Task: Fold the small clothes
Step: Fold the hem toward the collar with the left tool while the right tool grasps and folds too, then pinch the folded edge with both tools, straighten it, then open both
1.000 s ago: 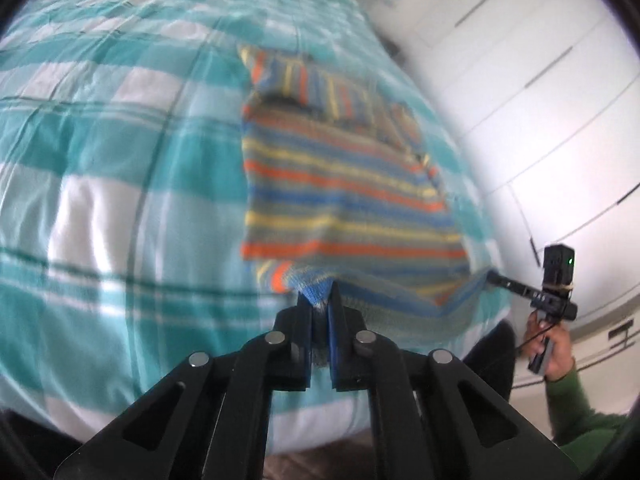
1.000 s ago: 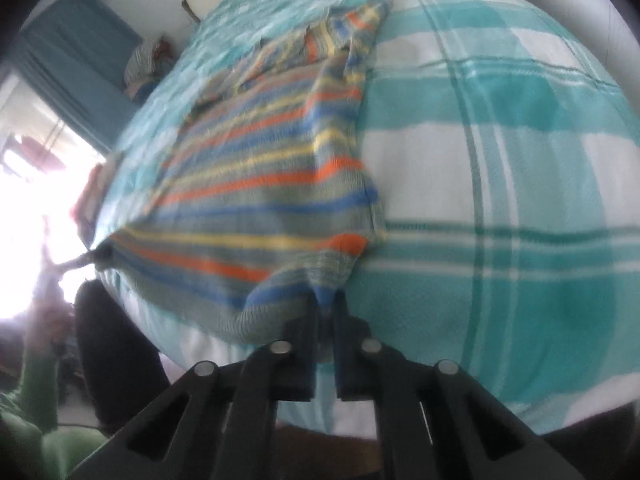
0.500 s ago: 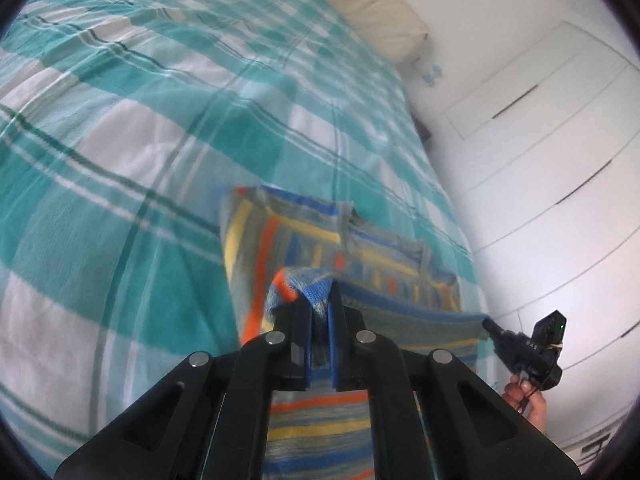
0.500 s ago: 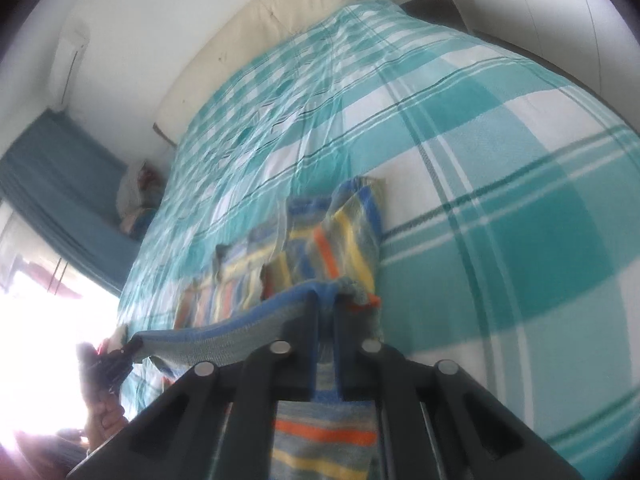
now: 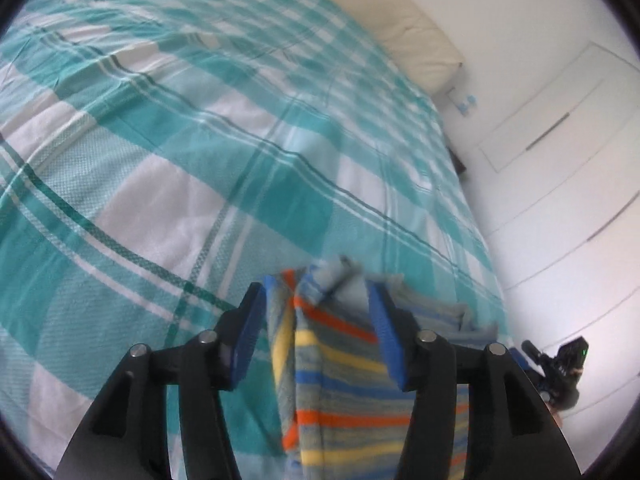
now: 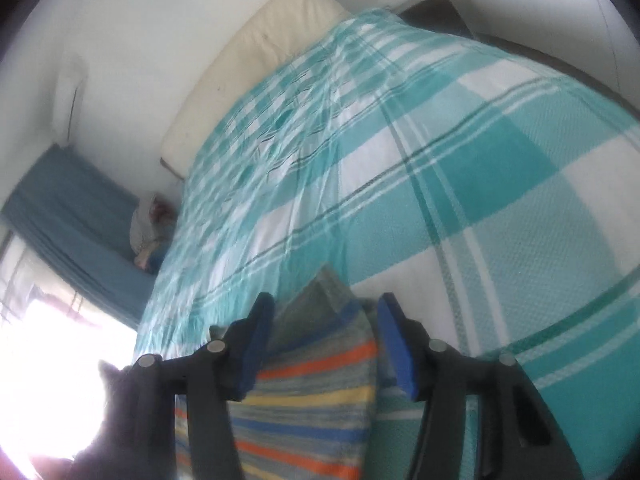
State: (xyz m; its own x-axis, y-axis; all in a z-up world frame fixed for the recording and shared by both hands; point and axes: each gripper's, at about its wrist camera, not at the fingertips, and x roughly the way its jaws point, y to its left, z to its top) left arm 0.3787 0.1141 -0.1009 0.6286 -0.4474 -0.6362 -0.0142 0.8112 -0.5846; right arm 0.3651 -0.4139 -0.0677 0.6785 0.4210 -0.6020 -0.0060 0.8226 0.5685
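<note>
striped garment (image 5: 340, 380) cut off below, window glare

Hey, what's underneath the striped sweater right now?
The striped sweater lies doubled over on the teal checked bedspread, which shows all around it. Its top layer covers its lower layer and the bedspread beneath; nothing else can be seen under there.

A bed (image 5: 168, 184) covered in a teal and white checked blanket (image 6: 500, 184) fills most of both views. A cream headboard cushion (image 6: 256, 64) runs along its far end against a white wall (image 6: 152, 20). White wardrobe doors (image 5: 560, 168) stand beside the bed, and blue curtains (image 6: 68, 216) hang near a bright window (image 6: 52, 380).
</note>
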